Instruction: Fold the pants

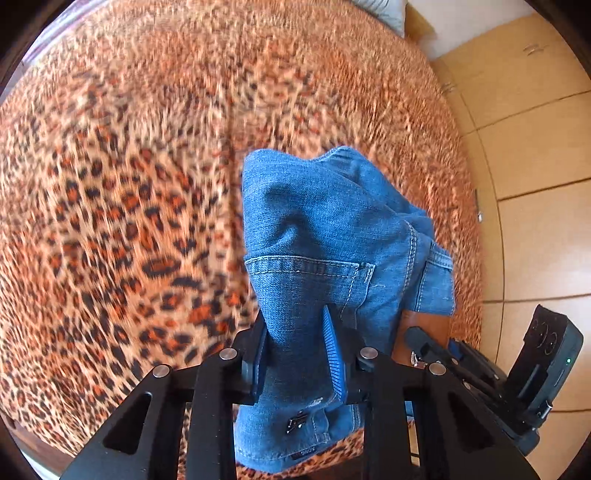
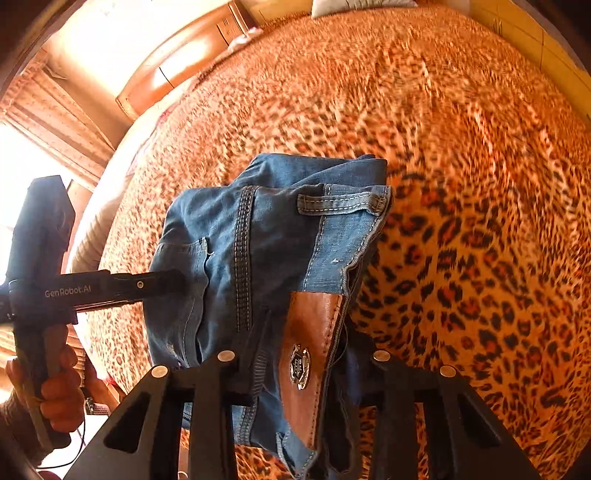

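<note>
Jeans (image 1: 332, 229) over leopard bedspread (image 1: 110, 221); pillow (image 2: 354, 5) beyond.

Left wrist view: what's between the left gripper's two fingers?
Bunched denim of the blue jeans, near the stitched back pocket; the left gripper is shut on it. The left wrist view shows this. No leopard-print bedspread shows between them.

Left hand-held gripper (image 1: 299, 354) and right hand-held gripper (image 2: 303, 365) both angle downward, clamped.

Warm window glare, motion-blurred fisheye edges
</note>
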Available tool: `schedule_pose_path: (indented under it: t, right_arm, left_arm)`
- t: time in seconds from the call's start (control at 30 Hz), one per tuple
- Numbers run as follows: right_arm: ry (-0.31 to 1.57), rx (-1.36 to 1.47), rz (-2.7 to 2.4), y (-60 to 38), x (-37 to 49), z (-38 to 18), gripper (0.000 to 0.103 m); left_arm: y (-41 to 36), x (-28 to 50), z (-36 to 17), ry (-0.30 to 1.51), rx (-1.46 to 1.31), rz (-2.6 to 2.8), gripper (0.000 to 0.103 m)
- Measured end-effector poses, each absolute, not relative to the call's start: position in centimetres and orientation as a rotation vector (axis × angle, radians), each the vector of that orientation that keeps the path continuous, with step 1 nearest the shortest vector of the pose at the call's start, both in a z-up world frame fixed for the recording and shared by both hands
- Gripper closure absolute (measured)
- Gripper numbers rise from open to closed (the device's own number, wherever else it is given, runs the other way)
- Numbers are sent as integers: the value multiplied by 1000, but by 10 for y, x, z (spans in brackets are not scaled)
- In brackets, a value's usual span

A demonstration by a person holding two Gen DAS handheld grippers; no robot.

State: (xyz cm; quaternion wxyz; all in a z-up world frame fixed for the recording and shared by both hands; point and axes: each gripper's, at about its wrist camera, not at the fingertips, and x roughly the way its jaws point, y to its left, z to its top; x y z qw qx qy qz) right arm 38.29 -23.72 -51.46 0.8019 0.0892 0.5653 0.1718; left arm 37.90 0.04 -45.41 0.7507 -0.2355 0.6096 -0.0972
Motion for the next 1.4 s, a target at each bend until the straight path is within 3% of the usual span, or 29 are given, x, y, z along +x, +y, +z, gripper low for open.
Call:
schedule_pose_path:
  t: [0.07, 0.13, 0.2, 0.27, 0.37, 0.43, 0.53, 0.63, 1.4]
  right_arm:
    - [1183, 203, 370, -234, 394, -504, 68]
    - [1171, 199, 358, -226, 411, -502, 63]
    - [1218, 91, 246, -219, 428, -513, 45]
    - [1253, 3, 129, -220, 434, -522, 45]
    - [1235, 115, 147, -235, 424, -511, 43]
    - [1206, 133, 137, -236, 413, -499, 29]
    - [1167, 120, 146, -222, 393, -479, 16]
    - [1150, 107, 141, -207, 376, -471, 9]
    - [931, -31, 12, -212, 296, -430, 9]
  left_arm:
    - [5, 391, -442, 1272, -467, -180, 76]
    - [6, 406, -441, 1249, -377, -115, 60]
    - [12, 417, -448, 1275, -261, -2, 64]
    - [25, 410, -451, 1282, -254, 32, 64]
    - [37, 388, -450, 1243, -291, 54, 60]
    - [37, 373, -450, 1235, -292, 68, 59]
    - [32, 345, -449, 1227, -298, 57, 51]
    - [23, 328, -447, 1215, -292, 32, 44]
    - [-19, 258, -409, 1017, -89, 82, 44]
